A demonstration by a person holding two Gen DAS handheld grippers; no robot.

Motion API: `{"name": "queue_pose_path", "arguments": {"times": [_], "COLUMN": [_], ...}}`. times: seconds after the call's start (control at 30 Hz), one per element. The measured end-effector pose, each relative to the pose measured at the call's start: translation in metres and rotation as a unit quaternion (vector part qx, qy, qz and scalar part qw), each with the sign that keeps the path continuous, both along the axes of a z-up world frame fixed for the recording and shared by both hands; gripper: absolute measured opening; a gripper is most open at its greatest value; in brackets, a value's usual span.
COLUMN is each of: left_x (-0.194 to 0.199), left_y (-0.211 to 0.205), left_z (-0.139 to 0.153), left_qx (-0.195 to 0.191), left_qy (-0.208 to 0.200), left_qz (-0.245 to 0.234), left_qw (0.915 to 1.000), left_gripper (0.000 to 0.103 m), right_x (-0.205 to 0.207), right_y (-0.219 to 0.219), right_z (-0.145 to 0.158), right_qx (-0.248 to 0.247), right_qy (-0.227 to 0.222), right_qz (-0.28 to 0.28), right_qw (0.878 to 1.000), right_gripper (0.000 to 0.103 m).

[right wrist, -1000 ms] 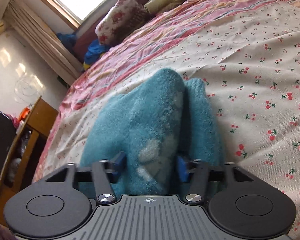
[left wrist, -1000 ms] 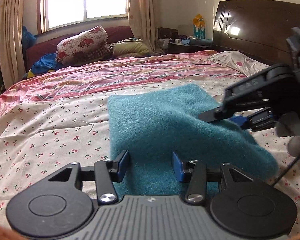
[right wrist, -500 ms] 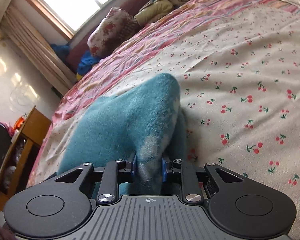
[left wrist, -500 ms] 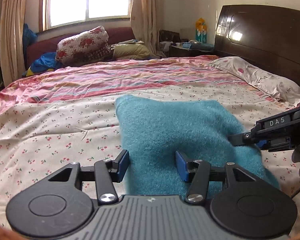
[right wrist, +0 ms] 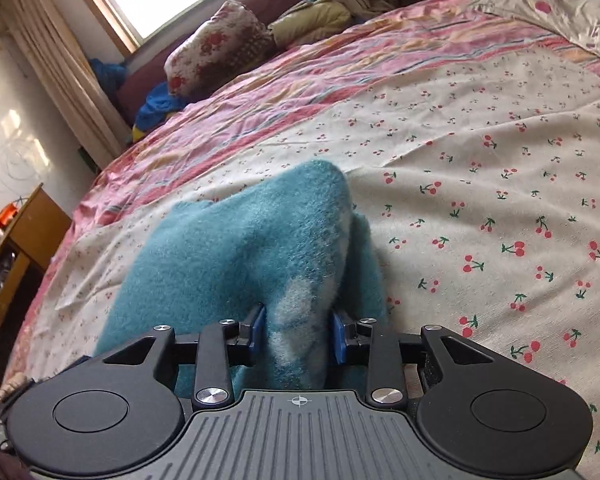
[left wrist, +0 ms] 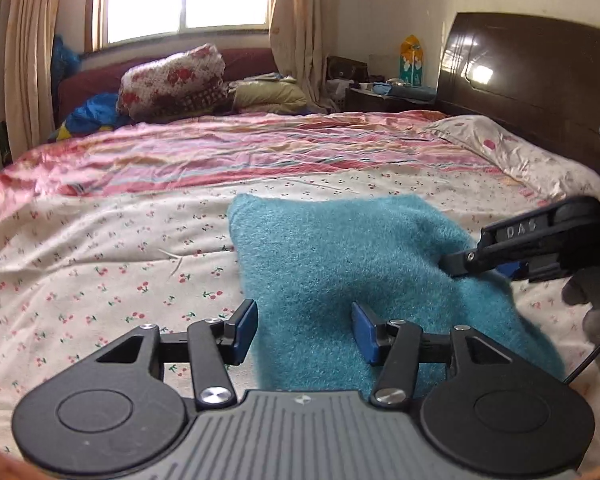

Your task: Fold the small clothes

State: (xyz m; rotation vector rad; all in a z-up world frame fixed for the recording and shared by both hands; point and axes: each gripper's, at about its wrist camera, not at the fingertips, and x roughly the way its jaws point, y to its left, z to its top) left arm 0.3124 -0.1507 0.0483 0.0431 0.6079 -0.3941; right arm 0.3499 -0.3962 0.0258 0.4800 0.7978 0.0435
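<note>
My left gripper (left wrist: 304, 330) is standing open astride the teal fleece garment (left wrist: 352, 280) lying mid-frame on the cherry-print bed (left wrist: 100, 264). My right gripper (right wrist: 298, 334) is opening, a raised fold between its jaws.

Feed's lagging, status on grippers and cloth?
Left hand-held gripper open over teal cloth. Right hand-held gripper opening, fold between pads. Bed clear around.

Cherry-print bed (left wrist: 100, 264), fuzzy teal garment (left wrist: 340, 264), perhaps folded
</note>
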Motion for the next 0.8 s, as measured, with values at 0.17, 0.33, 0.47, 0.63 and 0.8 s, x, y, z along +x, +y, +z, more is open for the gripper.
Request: {"name": "queue_pose_path", "arguments": {"times": [0.17, 0.33, 0.47, 0.63, 0.8], "left_x": [-0.005, -0.009, -0.010, -0.011, -0.014], "left_y": [0.017, 0.033, 0.034, 0.025, 0.024], "left_z": [0.010, 0.005, 0.003, 0.003, 0.008], "left_qx": [-0.012, -0.006, -0.012, 0.000, -0.006], "left_qy": [0.001, 0.005, 0.009, 0.009, 0.004], "left_qz": [0.016, 0.019, 0.024, 0.017, 0.003], "left_qw": [0.9998, 0.9998, 0.9996, 0.9998, 1.0000], "left_gripper": [0.057, 0.057, 0.057, 0.057, 0.058], "right_x": [-0.017, -0.064, -0.078, -0.063, -0.052], "right_y": [0.017, 0.014, 0.012, 0.019, 0.007], "right_z": [0.020, 0.026, 0.018, 0.006, 0.010], "right_qx": [-0.054, -0.031, -0.020, -0.020, -0.036], "right_qy": [-0.025, -0.038, -0.032, 0.004, 0.007], "right_qz": [0.022, 0.049, 0.041, 0.052, 0.044], "right_qw": [0.998, 0.998, 0.998, 0.998, 0.998], "right_gripper": [0.035, 0.054, 0.058, 0.022, 0.016]}}
